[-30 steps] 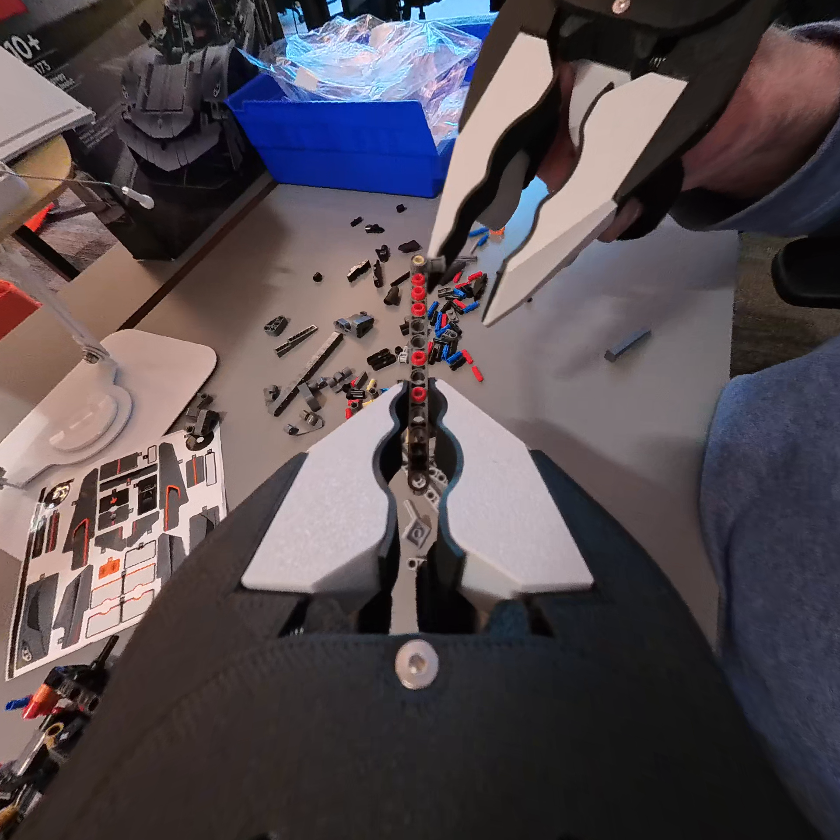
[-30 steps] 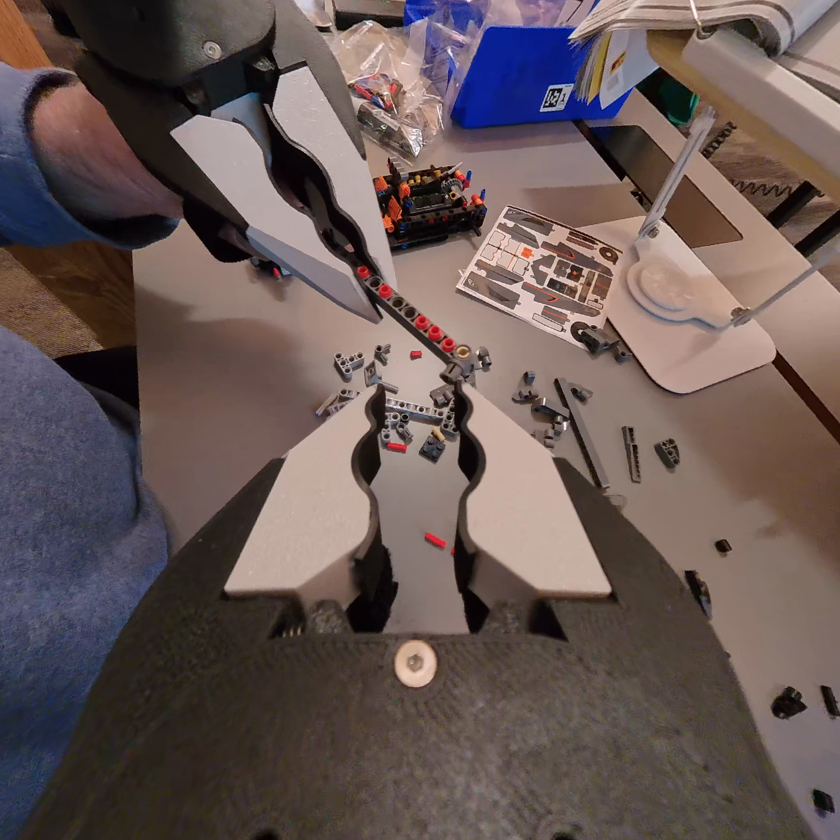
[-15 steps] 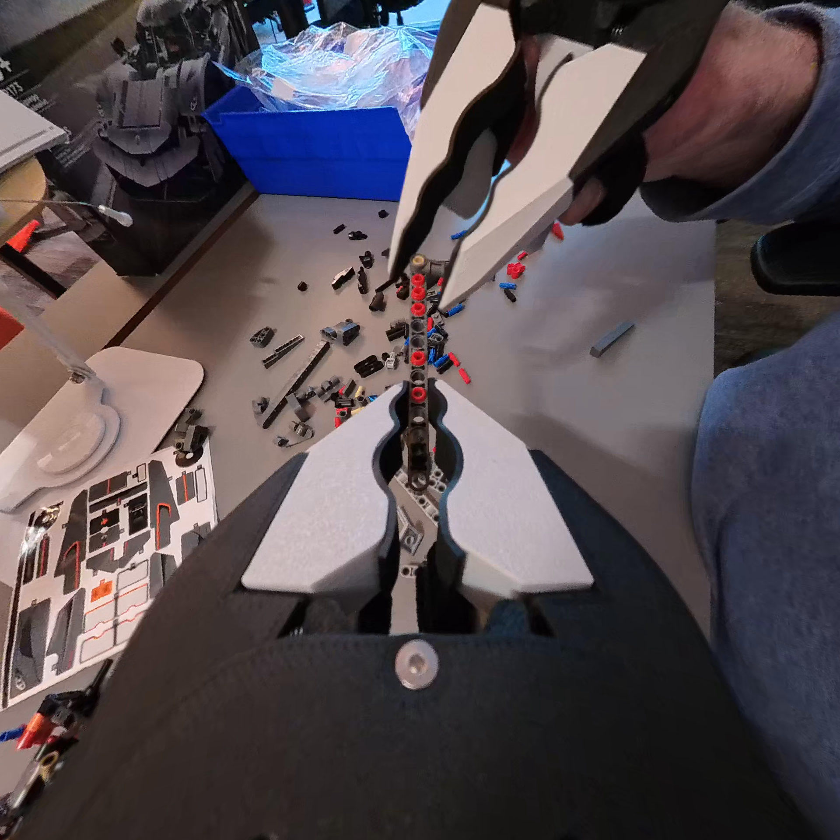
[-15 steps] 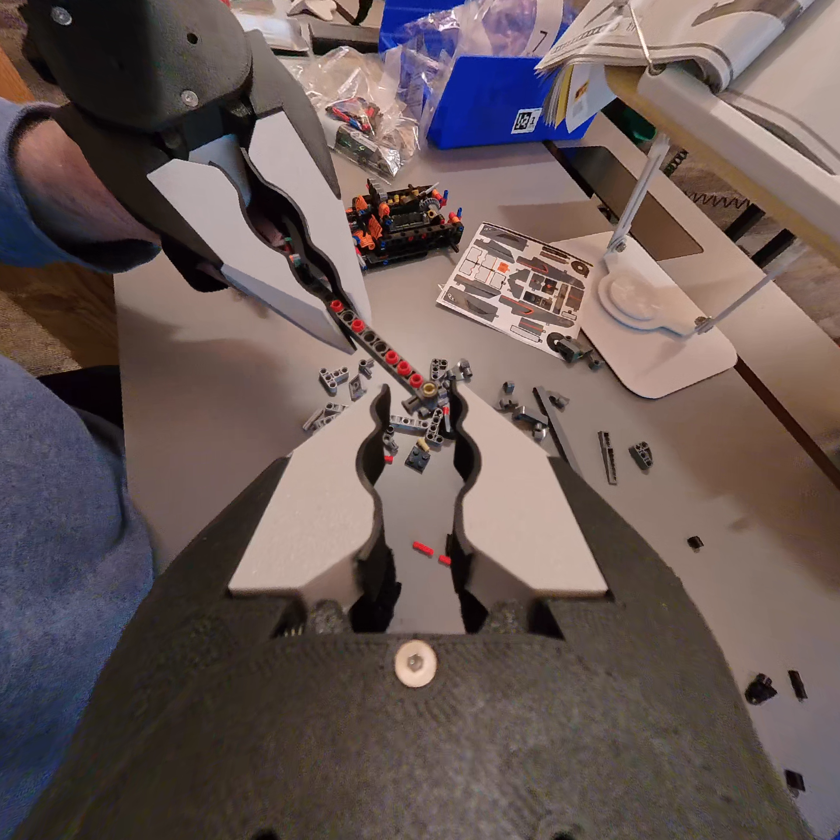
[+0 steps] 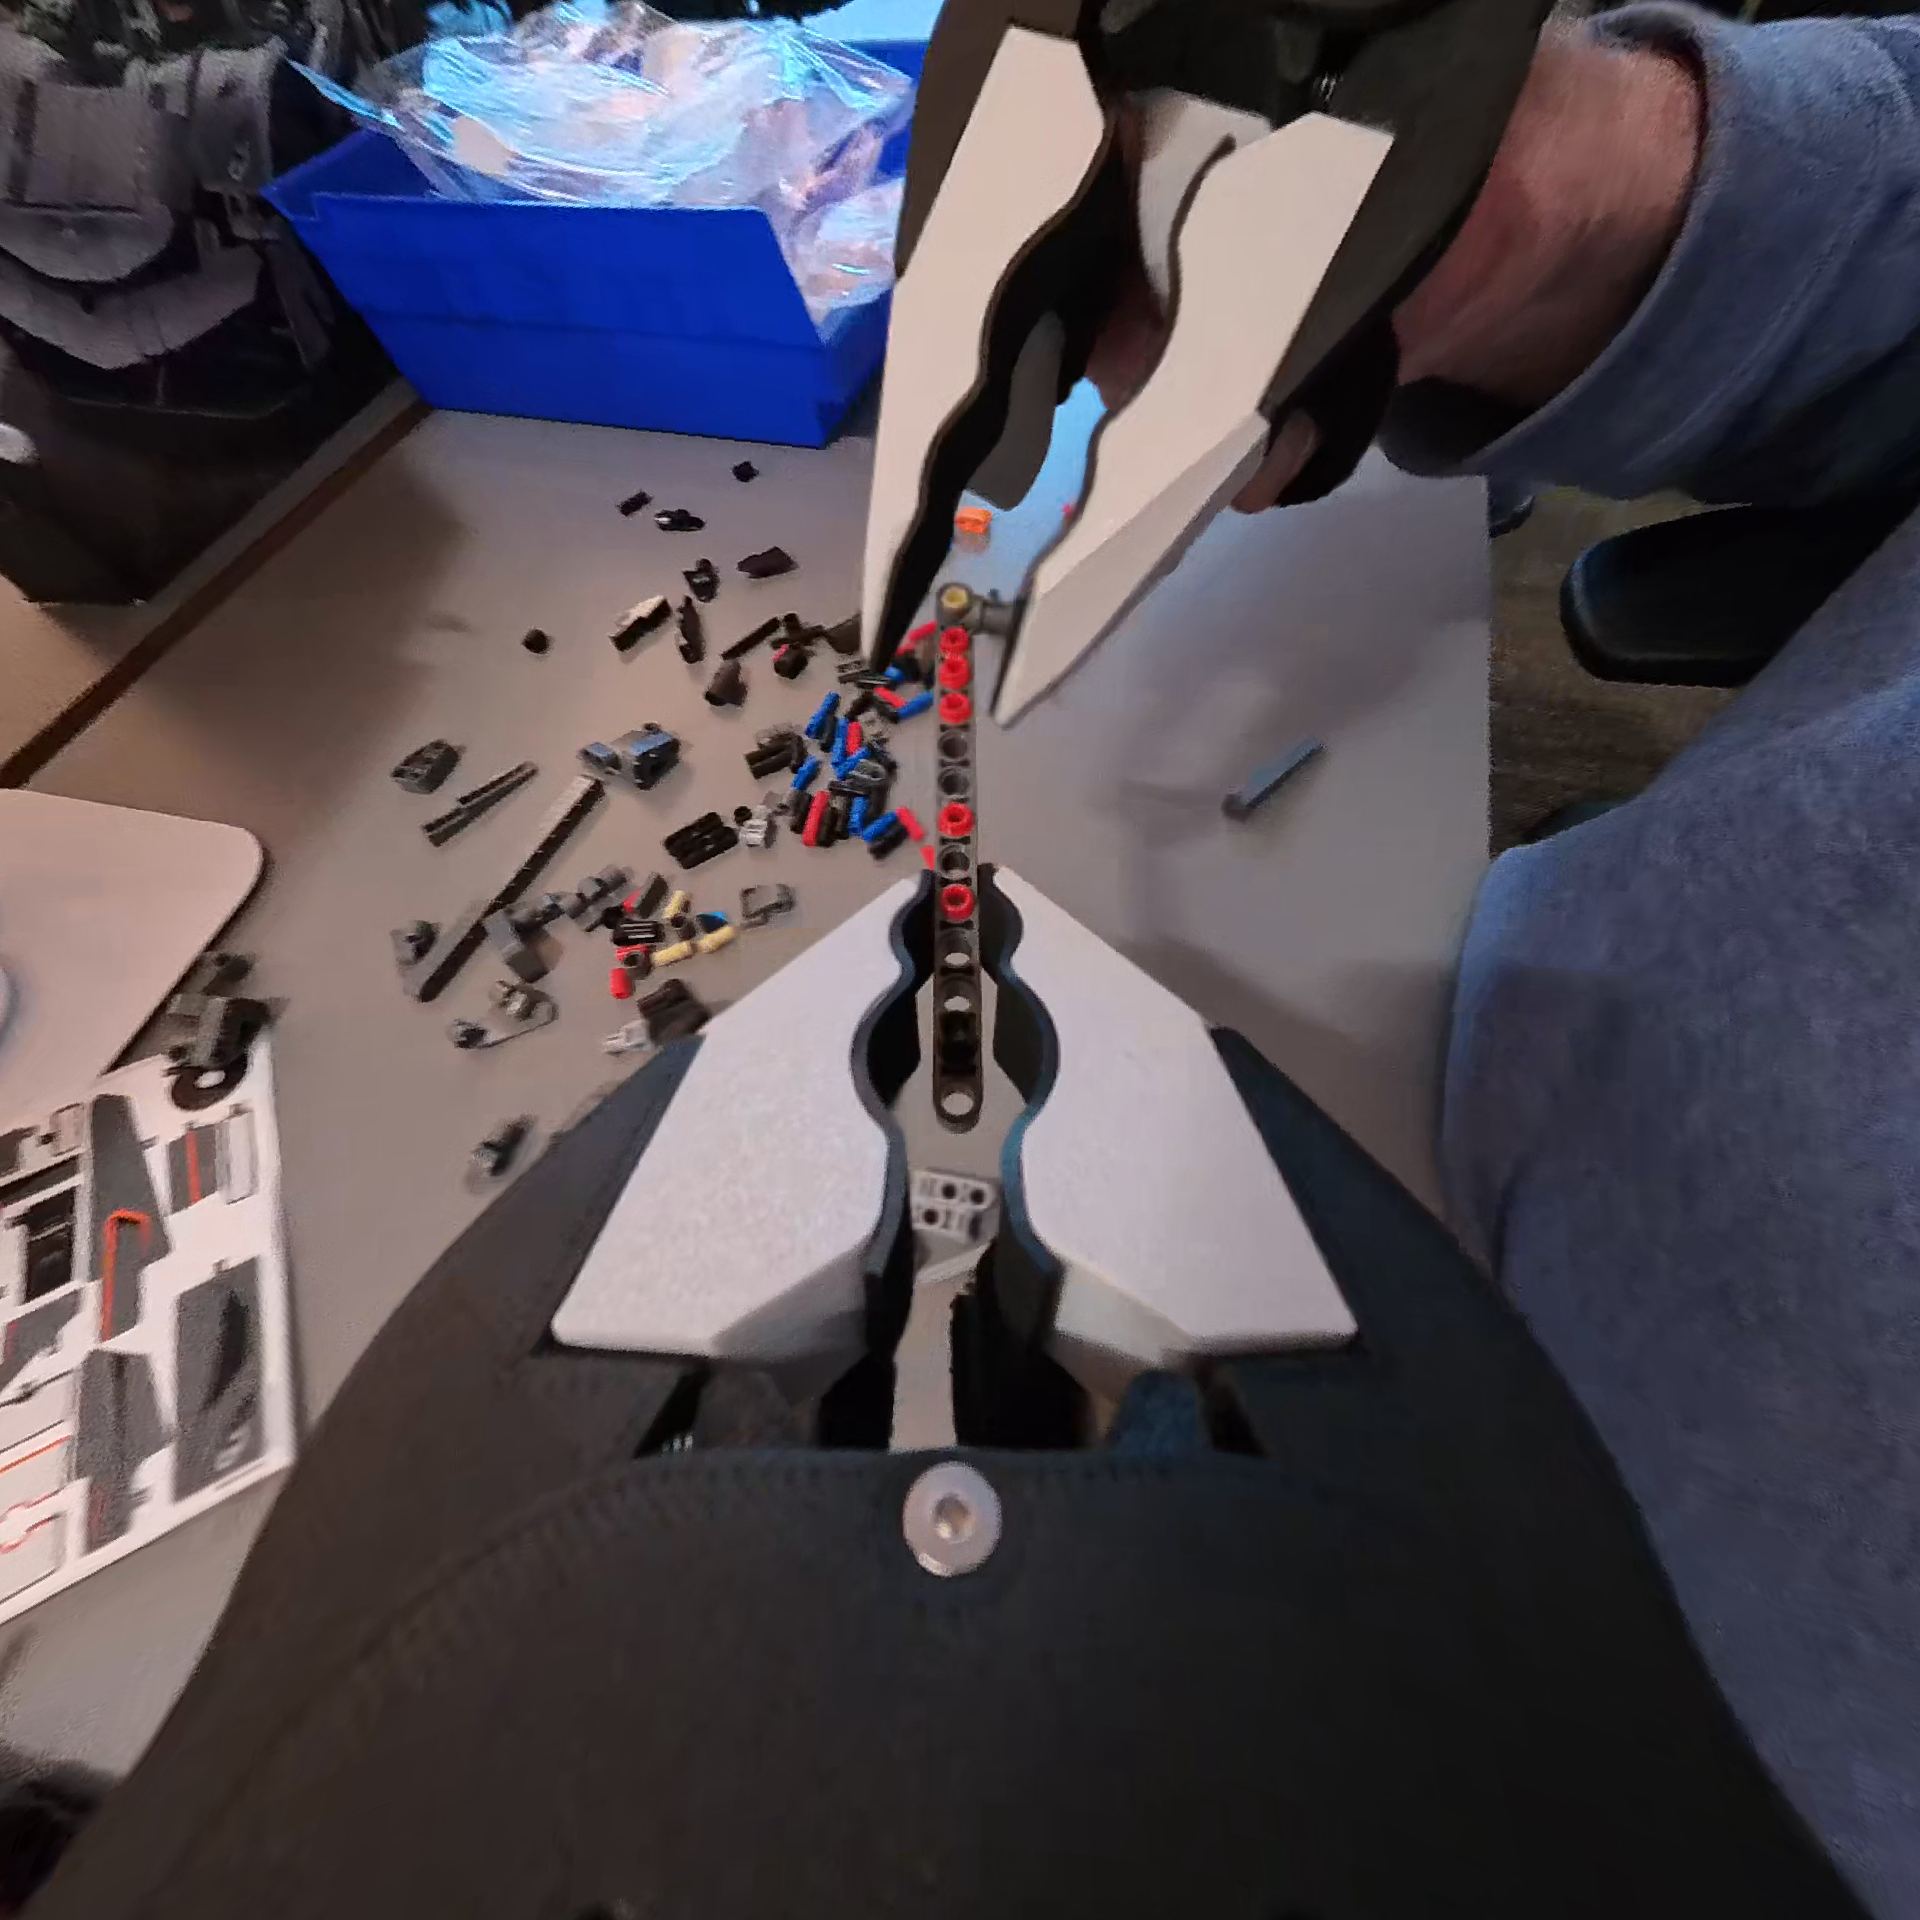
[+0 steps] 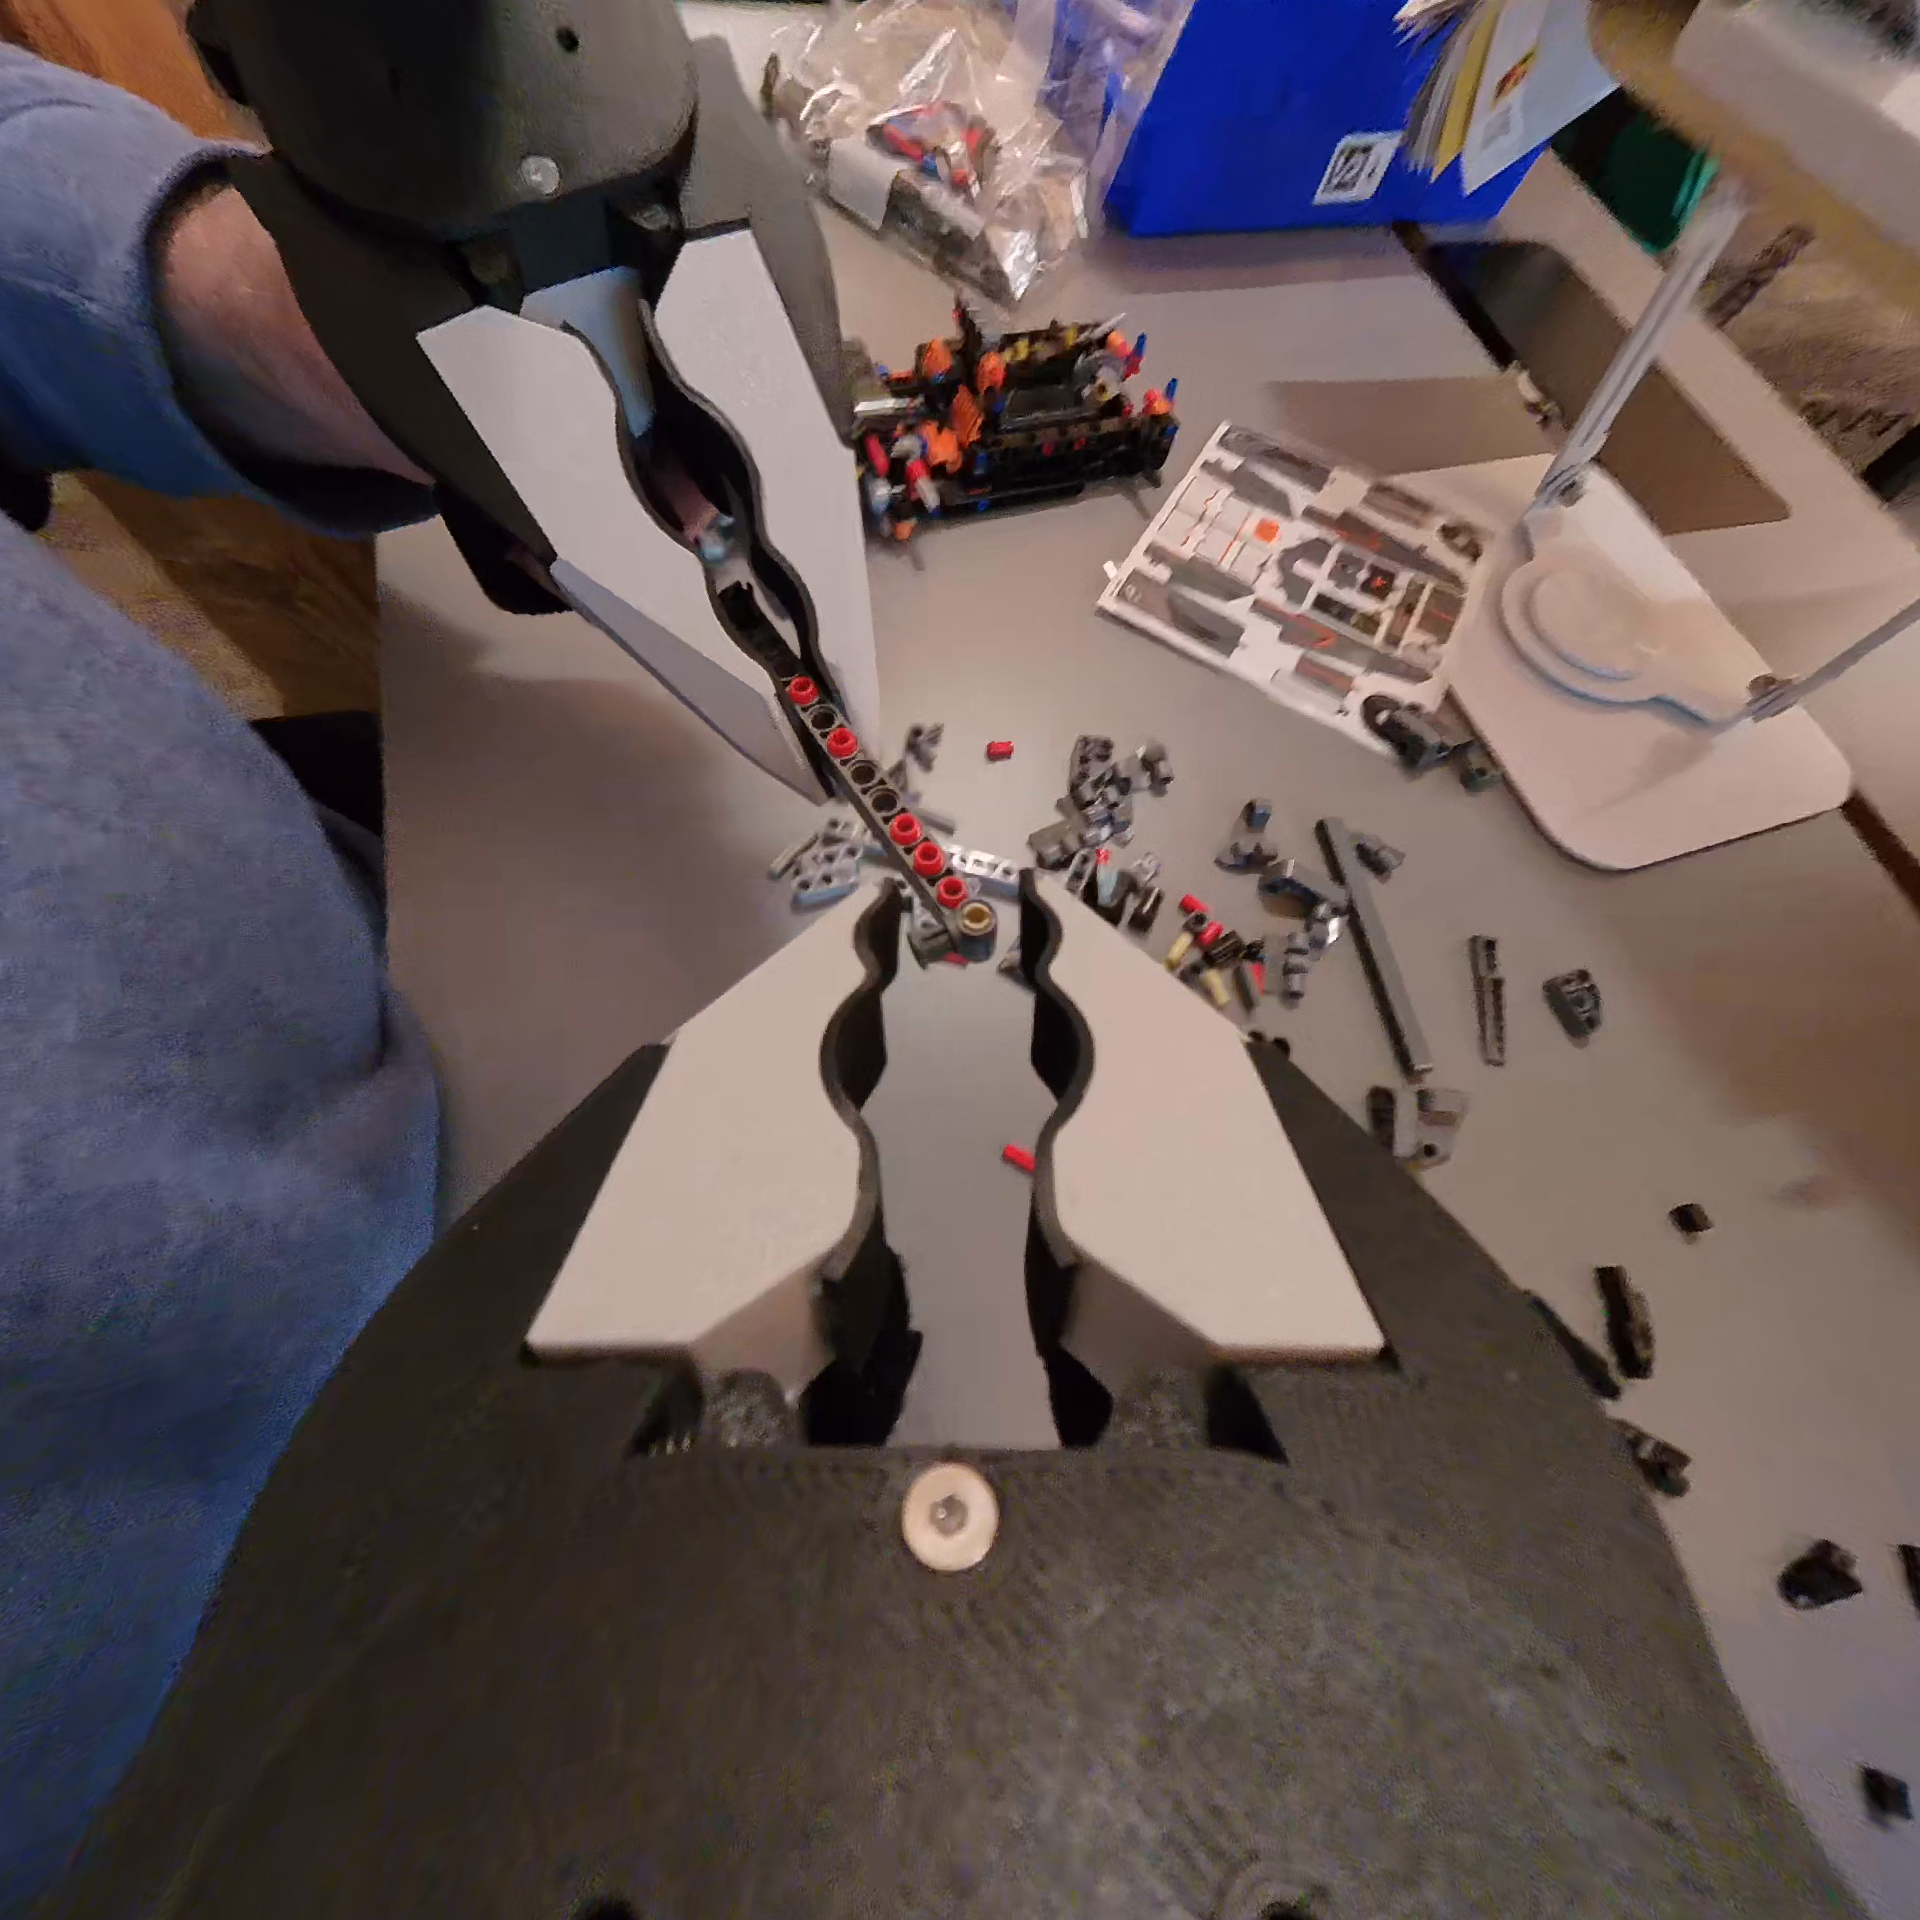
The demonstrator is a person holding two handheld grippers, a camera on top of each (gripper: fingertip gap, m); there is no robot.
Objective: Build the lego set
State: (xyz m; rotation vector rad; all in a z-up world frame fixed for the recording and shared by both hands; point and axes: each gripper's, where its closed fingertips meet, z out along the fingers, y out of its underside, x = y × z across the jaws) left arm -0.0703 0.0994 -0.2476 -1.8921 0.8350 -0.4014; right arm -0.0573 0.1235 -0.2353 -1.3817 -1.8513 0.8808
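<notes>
The left gripper (image 5: pixel 954 883) has matte grey, finely grained fingers with wavy black-lined inner edges, and they are clamped on the near end of a long black perforated beam (image 5: pixel 956 821), a slim plastic strip with a row of round holes, several plugged with glossy red pins and the far one with a tan pin. The beam sticks straight forward past the fingertips, above the smooth grey worktop (image 5: pixel 1299 914). The right gripper (image 6: pixel 954 902) stands with its jaws moderately apart and holding nothing; the beam's far end, with the tan pin and a small dark grey connector, lies in the gap between its fingertips, and no finger is seen touching it. In the left wrist view the right gripper (image 5: pixel 945 665) comes down from above with one pale pointed finger on each side of the beam's tip. Scattered loose pieces (image 5: pixel 831 769) lie on the worktop beneath: small black, blue, red and tan pins, grey connectors and long dark strips. Beyond them sit a partly built black and orange model (image 6: pixel 1013 431), a flat sticker sheet (image 6: pixel 1299 582) of dark shapes, a rounded white stand base (image 6: pixel 1642 707), a blue plastic bin (image 5: pixel 582 301) and crinkled clear bags (image 5: pixel 623 114).
</notes>
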